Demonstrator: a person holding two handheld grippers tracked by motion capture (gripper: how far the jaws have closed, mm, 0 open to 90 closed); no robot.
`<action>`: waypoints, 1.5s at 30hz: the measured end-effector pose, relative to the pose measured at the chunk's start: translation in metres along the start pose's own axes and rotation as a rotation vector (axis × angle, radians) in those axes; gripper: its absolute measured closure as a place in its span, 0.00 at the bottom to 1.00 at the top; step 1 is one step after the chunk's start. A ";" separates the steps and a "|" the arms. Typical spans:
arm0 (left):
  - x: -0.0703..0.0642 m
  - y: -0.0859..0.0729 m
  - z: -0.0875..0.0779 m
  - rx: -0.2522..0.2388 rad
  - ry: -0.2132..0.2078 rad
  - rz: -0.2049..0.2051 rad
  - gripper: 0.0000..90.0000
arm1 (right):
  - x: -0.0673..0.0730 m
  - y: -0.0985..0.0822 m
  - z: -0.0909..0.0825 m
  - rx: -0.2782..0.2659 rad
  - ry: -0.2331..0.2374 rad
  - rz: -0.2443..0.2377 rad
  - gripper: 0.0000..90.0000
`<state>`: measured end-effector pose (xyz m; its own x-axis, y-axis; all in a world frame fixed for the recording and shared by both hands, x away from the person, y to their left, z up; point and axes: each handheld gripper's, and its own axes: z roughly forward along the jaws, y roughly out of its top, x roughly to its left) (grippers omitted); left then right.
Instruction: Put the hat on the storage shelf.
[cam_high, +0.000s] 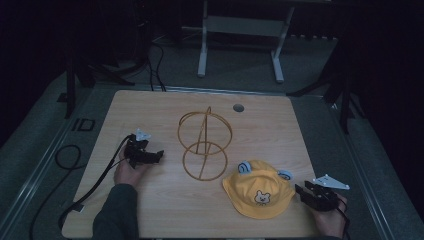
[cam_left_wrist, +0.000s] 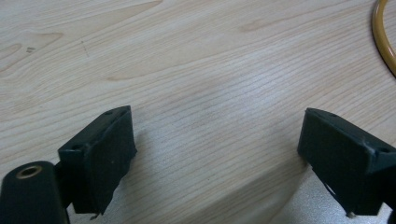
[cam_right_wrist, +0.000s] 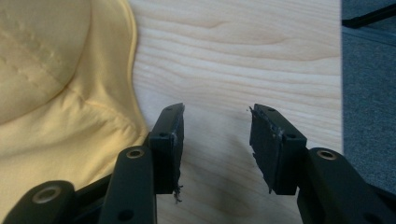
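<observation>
1. Pale wood-grain is the top of my table (cam_high: 150, 107), a rounded-corner slab with one small grey round insert (cam_high: 238, 107) near its far edge; grey carpet surrounds it, the room behind is dark, and a white frame on two legs (cam_high: 240, 30) stands beyond.
2. I count one yellow child's hat (cam_high: 258, 189), one gold wire stand (cam_high: 205, 145), and two hand-held grippers.
3. The hat lies on the near right part of the table, with a bear face on its front and two blue ears on top; the stand sits near the centre, just beyond and left of the hat, made of two rings joined by an upright.
4. My left gripper (cam_left_wrist: 215, 154) rests low over bare wood at the table's left, jaws spread wide with nothing between them; in the left gripper view a curve of the stand's ring (cam_left_wrist: 384, 37) shows at the upper right, well apart from the jaws.
5. My right gripper (cam_right_wrist: 215, 140) sits at the near right edge, jaws partly apart and empty, over bare wood; its left jaw lies just beside the hat's brim (cam_right_wrist: 112, 107), and I cannot tell whether they touch.
</observation>
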<state>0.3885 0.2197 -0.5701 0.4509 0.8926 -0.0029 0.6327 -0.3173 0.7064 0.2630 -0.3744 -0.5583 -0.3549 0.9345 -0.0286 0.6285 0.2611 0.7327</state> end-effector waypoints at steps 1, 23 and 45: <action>0.000 0.000 0.000 -0.001 0.000 0.000 0.13 | 0.001 0.000 0.001 0.003 0.007 -0.004 0.61; -0.001 -0.001 -0.001 -0.004 0.000 0.002 0.14 | -0.004 0.003 -0.002 0.074 0.121 -0.074 0.61; -0.001 -0.001 -0.001 -0.005 0.000 0.003 0.15 | 0.009 0.035 -0.046 0.075 0.173 -0.221 0.58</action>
<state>0.3869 0.2197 -0.5700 0.4526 0.8917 -0.0006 0.6285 -0.3185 0.7096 0.2499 -0.3675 -0.5021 -0.5977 0.7994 -0.0611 0.5697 0.4771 0.6691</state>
